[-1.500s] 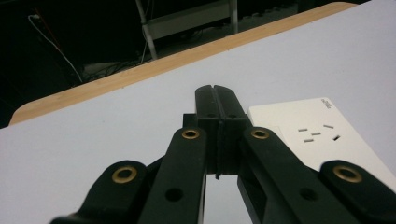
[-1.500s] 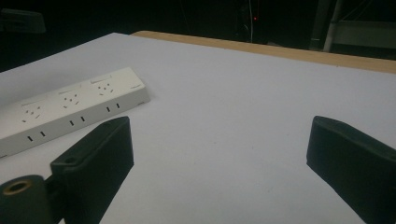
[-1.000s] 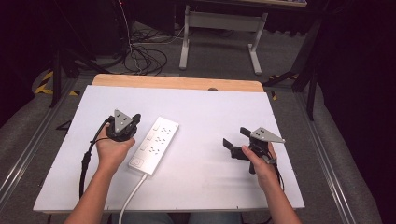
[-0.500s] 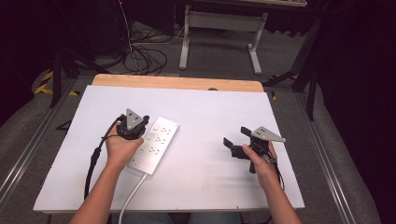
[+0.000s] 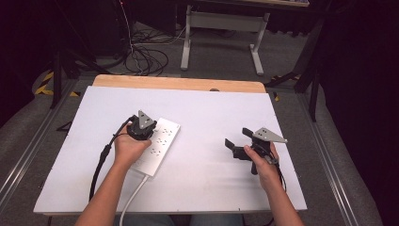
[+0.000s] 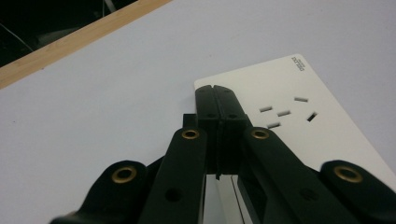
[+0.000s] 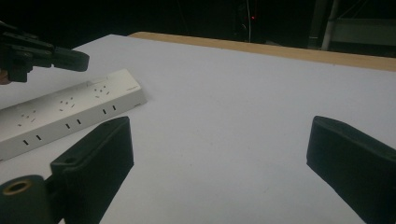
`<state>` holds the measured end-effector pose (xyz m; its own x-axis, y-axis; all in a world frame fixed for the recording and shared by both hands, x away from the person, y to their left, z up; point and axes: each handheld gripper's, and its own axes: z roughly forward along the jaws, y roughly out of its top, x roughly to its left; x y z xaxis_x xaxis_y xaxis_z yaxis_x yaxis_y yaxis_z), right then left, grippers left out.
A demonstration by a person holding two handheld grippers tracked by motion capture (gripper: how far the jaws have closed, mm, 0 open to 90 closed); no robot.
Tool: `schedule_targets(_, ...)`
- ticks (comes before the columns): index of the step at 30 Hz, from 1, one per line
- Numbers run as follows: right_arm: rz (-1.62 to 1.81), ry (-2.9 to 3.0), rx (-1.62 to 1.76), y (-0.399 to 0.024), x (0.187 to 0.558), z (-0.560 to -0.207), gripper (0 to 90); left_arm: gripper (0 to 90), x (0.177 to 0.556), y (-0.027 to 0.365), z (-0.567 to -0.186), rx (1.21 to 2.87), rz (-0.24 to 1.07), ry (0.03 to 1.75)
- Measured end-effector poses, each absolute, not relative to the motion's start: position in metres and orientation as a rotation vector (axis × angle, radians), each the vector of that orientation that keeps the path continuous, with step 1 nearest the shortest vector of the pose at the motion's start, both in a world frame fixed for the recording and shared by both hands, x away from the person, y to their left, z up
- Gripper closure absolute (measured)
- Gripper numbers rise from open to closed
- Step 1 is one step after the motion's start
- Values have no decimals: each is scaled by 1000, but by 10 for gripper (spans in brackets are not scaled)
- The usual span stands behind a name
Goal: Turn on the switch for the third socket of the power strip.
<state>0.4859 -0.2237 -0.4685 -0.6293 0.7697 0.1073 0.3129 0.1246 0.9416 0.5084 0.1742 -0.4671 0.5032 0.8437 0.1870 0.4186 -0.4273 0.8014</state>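
- The white plastic power strip (image 5: 156, 146) lies on the white surface (image 5: 207, 113), its long axis running from about 1 o'clock at the far end to 7 o'clock at the cable end in the high view.
- The left tongs (image 5: 141, 126) hover over its far end, jaws pressed together with nothing between them; in the left gripper view the tips (image 6: 218, 100) sit at the strip's far corner (image 6: 261, 88).
- The right tongs (image 5: 235, 146) stand wide and empty, well apart at 3 o'clock from the strip, so the left hand is clearly nearer.
- Nothing stands between them; the white cable (image 5: 131, 200) trails toward 6 o'clock.
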Motion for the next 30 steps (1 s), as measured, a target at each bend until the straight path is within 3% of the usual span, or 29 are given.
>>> schedule_targets(9,1508,2006,1043,-223,486,-469,78,898,511,175,-472,2108,722,1039)
schedule_targets(30,1503,2012,1045,-222,486,-470,77,898,516,172,-475,2093,692,1050)
